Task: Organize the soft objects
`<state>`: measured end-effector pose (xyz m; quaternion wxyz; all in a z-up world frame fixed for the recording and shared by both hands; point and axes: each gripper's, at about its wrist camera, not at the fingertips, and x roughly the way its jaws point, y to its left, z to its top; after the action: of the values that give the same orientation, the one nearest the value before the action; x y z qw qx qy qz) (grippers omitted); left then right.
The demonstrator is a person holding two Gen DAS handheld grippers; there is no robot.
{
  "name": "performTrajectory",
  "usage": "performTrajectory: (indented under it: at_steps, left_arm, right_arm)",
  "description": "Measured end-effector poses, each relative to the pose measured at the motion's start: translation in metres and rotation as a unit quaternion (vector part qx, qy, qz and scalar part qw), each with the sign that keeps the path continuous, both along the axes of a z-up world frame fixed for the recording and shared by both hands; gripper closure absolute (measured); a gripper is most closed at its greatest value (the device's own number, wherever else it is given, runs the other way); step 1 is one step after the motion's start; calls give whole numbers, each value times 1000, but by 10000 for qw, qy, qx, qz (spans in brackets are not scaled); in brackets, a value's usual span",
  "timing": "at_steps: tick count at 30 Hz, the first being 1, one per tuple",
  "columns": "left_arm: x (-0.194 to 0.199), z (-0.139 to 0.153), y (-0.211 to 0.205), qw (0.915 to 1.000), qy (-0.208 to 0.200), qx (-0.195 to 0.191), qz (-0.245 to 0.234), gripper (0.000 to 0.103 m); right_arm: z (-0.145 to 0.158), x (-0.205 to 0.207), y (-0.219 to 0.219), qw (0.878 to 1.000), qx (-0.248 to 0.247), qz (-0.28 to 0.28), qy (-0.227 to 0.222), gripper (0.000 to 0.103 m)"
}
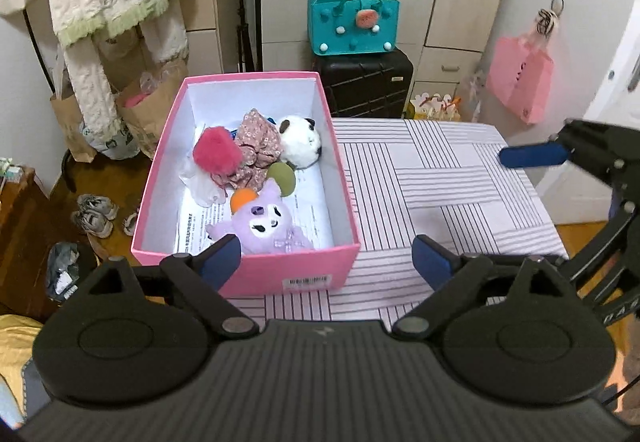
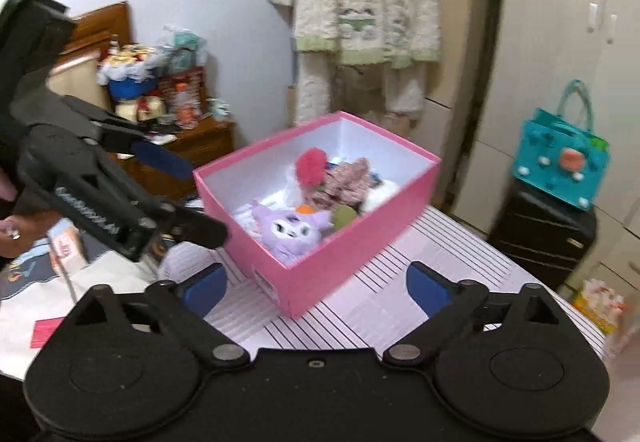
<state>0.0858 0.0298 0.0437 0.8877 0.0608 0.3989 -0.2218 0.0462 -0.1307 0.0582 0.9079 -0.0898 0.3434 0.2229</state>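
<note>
A pink box (image 1: 248, 270) stands on the striped tablecloth (image 1: 440, 181). Inside lie a purple plush (image 1: 264, 226), a white panda plush (image 1: 300, 139), a red pompom (image 1: 216, 153), a floral cloth (image 1: 256, 149) and a green round piece (image 1: 282, 177). My left gripper (image 1: 326, 256) hangs open and empty above the box's near wall. In the right wrist view the same box (image 2: 332, 266) and purple plush (image 2: 288, 230) appear, with my right gripper (image 2: 316, 286) open and empty before the box's near corner. The left gripper (image 2: 188, 197) shows there at the left, beside the box, jaws apart.
A teal felt bag (image 1: 352, 21) sits on a black suitcase (image 1: 368, 85) behind the table. A pink bag (image 1: 520, 81) hangs on the door at right. Paper bags and shoes (image 1: 96, 213) lie on the floor at left. A cluttered wooden nightstand (image 2: 192, 149) stands beyond the box.
</note>
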Motion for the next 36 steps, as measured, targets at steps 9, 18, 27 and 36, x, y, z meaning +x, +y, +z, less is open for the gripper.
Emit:
performTrajectory:
  at_steps: [9, 18, 27, 36]
  left_arm:
    - [-42, -7, -9, 9974, -652, 300, -67, 0]
    - [-60, -14, -17, 9970, -618, 408, 218, 0]
    - [-54, -11, -25, 9988, -156, 421, 210, 0]
    - [-56, -17, -34, 9992, 72, 360, 169, 0]
  right_arm:
    - [-6, -29, -17, 9951, -190, -932, -266, 2]
    - [-17, -55, -24, 9878, -175, -1521, -284, 2]
    - [-7, -76, -23, 9837, -373, -1714, -386, 2]
    - [-6, -83, -23, 9784, -343, -1994, -424, 2]
